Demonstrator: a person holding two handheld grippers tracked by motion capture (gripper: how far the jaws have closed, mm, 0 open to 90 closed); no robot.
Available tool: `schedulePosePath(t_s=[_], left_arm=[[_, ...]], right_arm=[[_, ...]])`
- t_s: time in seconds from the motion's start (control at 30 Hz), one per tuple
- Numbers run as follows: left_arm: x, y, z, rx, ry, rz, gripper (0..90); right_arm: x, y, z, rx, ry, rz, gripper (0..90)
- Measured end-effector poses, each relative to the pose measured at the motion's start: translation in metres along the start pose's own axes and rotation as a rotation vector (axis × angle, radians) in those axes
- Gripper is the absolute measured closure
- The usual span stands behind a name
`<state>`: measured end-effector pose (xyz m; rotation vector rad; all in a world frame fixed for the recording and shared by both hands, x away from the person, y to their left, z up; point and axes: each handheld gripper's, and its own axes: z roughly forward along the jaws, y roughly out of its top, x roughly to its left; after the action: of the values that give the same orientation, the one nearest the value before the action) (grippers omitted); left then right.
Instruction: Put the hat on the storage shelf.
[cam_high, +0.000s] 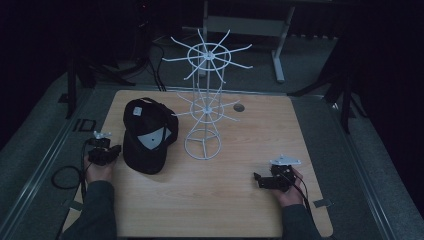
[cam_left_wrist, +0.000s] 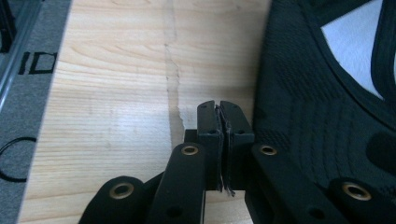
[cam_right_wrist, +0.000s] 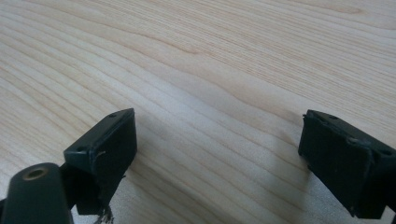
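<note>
The left claw (cam_left_wrist: 218, 109) sits pressed shut with nothing in it, just beside the black cap (cam_high: 146, 135) lying open side up at the counter's (cam_high: 210, 200) left, next to the white wire rack (cam_high: 205, 107). The right claw (cam_right_wrist: 217, 144) gapes wide, empty, over bare wood.

On the table (cam_high: 210, 200): cap (cam_high: 147, 132) at left, wire rack (cam_high: 205, 107) just right of it (near table's middle). Left gripper (cam_high: 116, 150) just left of cap; right gripper (cam_high: 257, 179) well apart, front-right.
</note>
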<state>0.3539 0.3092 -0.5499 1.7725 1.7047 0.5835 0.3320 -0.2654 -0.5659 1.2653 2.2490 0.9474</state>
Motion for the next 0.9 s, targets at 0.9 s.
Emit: schedulePosePath(t_s=[0.9], left_arm=[[0.007, -0.007, -0.027, -0.192, -0.121, -0.089, 54.2]], right_arm=[[0.0, 0.0, 0.0, 0.0, 0.0, -0.001, 11.3]])
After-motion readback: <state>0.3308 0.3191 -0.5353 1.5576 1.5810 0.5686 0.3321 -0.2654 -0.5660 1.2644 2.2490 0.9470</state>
